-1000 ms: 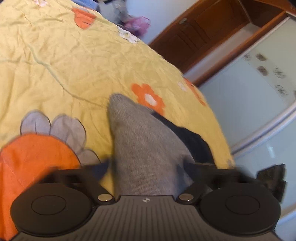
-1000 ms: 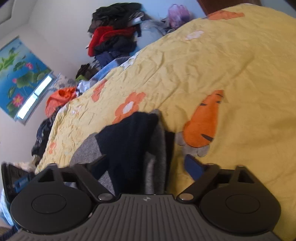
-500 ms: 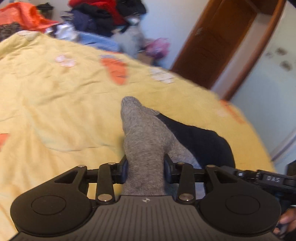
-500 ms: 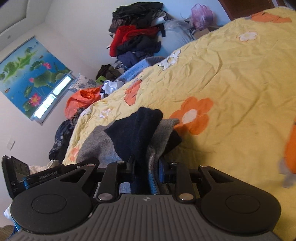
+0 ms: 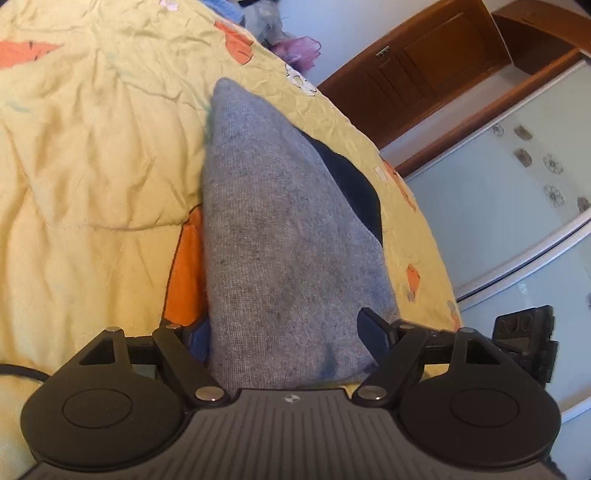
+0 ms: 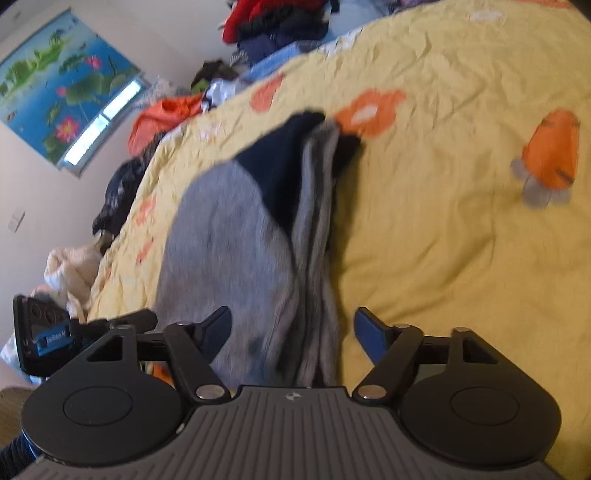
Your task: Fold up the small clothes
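Observation:
A grey sock with a dark navy end (image 5: 288, 236) lies folded on the yellow flowered bedspread (image 5: 92, 147). My left gripper (image 5: 284, 332) is open, its fingers on either side of the sock's grey part. In the right wrist view the same sock (image 6: 258, 240) lies between the fingers of my right gripper (image 6: 291, 328), which is open too. The navy end (image 6: 291, 155) points away from it. The other gripper (image 6: 40, 332) shows at the left edge of the right wrist view.
A heap of clothes (image 6: 277, 26) lies at the far side of the bed. A wooden door (image 5: 424, 70) and a pale wardrobe front (image 5: 517, 184) stand past the bed's right edge. More clothes (image 6: 74, 273) lie by the bed.
Half a second ago both grippers were shut on the sock and held it up. Now both have opened and the sock lies flat on the bedspread.

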Action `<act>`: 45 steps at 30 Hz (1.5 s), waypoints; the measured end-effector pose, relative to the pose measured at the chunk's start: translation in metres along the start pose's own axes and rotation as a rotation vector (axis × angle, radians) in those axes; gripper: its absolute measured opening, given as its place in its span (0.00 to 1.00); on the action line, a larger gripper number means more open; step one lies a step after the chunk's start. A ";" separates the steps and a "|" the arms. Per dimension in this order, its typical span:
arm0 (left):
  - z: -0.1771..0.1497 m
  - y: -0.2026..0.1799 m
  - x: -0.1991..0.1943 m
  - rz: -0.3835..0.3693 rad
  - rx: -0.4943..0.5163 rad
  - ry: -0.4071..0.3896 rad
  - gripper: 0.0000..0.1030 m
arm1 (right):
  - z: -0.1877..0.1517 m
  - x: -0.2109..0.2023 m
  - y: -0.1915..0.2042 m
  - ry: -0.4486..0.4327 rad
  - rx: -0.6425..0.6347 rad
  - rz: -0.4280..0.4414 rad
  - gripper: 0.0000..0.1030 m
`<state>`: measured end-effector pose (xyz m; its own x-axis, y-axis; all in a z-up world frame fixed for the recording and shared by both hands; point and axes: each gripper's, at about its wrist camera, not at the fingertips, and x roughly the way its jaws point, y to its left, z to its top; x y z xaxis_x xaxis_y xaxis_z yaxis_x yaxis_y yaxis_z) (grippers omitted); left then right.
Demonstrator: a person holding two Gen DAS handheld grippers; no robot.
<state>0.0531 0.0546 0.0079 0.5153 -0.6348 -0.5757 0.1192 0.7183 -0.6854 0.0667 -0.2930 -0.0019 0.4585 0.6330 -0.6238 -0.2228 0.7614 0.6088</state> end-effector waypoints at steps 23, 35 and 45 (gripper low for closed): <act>-0.008 -0.060 -0.075 0.303 0.392 -0.207 0.84 | -0.003 -0.071 0.011 -0.233 0.059 0.016 0.53; -0.053 -0.097 0.074 0.458 0.876 -0.253 0.87 | 0.054 0.078 0.061 -0.187 -0.358 -0.329 0.83; -0.053 -0.093 0.070 0.444 0.851 -0.256 0.88 | 0.073 0.040 0.084 -0.240 -0.266 -0.294 0.77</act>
<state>0.0332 -0.0723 0.0078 0.8168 -0.2500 -0.5200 0.3887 0.9045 0.1757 0.1298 -0.2139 0.0599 0.7142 0.3585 -0.6012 -0.2523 0.9330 0.2566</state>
